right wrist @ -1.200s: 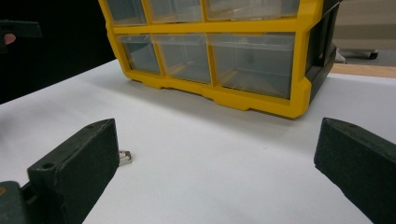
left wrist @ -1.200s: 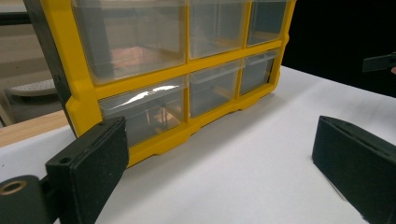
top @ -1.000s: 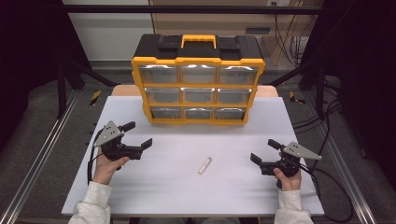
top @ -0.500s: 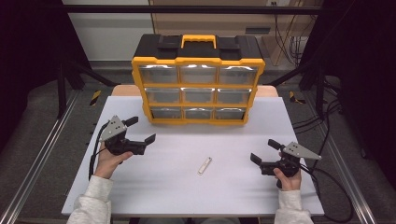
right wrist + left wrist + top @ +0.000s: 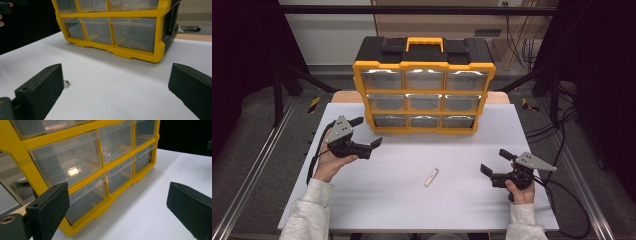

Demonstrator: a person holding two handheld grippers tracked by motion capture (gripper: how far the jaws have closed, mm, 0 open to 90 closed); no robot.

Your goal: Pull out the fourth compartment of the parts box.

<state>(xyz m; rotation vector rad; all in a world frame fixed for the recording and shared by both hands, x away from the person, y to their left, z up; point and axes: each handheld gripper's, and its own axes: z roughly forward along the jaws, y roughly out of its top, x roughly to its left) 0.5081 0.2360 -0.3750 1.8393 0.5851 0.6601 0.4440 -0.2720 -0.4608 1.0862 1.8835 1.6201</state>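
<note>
A yellow and black drawer cabinet (image 5: 424, 85) with clear drawers, all closed, stands at the back of the white table (image 5: 412, 200). A small pale metal piece (image 5: 431, 177) lies flat on the table in front of it. My left gripper (image 5: 366, 134) is open and empty, held close to the cabinet's lower left corner; the left gripper view faces the bottom-left drawer (image 5: 85, 197). My right gripper (image 5: 495, 162) is open and empty near the front right. In the right gripper view the cabinet (image 5: 120, 27) is ahead and the metal piece (image 5: 66, 84) peeks out beside the left jaw.
Metal rails (image 5: 257, 165) run along both sides of the table. Cables (image 5: 562, 195) trail off the right side. Dark frame legs (image 5: 279, 85) stand behind the table at the left and right.
My left gripper has moved forward and right, toward the cabinet's lower left corner. The right gripper and the metal piece have stayed put.
</note>
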